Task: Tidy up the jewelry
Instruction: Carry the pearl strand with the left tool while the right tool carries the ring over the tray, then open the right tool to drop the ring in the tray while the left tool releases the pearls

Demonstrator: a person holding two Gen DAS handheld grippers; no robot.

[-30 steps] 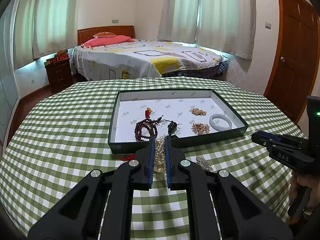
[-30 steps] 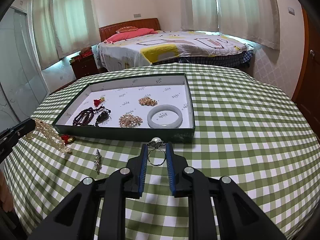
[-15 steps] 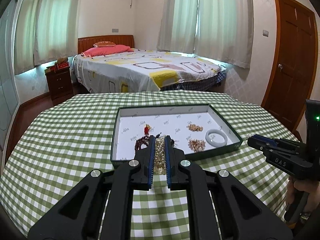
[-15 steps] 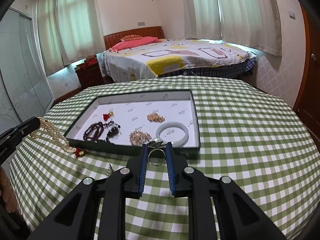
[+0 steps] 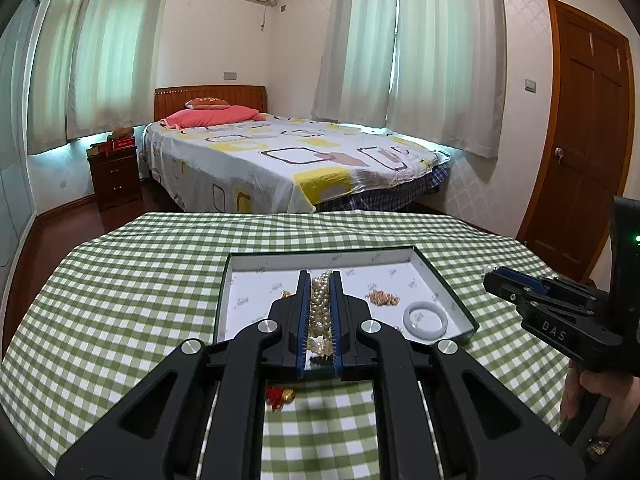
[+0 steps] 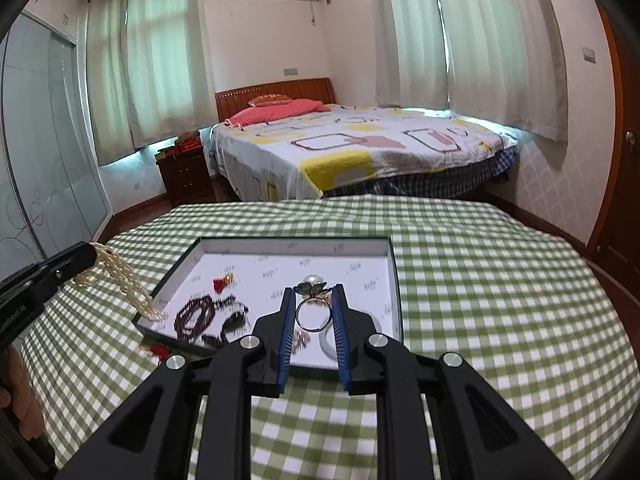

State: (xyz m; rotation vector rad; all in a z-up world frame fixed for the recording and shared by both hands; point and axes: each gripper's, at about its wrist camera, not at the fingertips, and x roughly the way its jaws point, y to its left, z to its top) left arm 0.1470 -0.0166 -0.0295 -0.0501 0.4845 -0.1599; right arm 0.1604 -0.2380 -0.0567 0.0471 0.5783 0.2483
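Note:
My left gripper [image 5: 320,276] is shut on a pearl necklace [image 5: 320,312], held above the near wall of the green-rimmed tray [image 5: 221,304]. The necklace's red tassel [image 5: 279,394] hangs below the fingers. In the right wrist view the same necklace [image 6: 124,280] dangles from the left gripper [image 6: 86,254] beside the tray's left corner. My right gripper [image 6: 313,290] is shut on a silver ring with a pearl top [image 6: 310,284], above the tray [image 6: 394,280]. Inside the tray lie a dark bead bracelet [image 6: 196,316], a black pendant [image 6: 234,320], a gold cluster [image 5: 383,298] and a pale jade bangle [image 5: 424,319].
The round table wears a green checked cloth [image 6: 480,280]. Its far edge drops off toward a bed [image 5: 288,160]. A nightstand [image 5: 116,176] stands at the left and a wooden door [image 5: 588,140] at the right. A person's hand [image 5: 592,384] holds the right gripper's handle.
Both grippers have risen from the cloth, carrying the pearl necklace and the ring up. The tray now sits lower in both views, under the fingertips.

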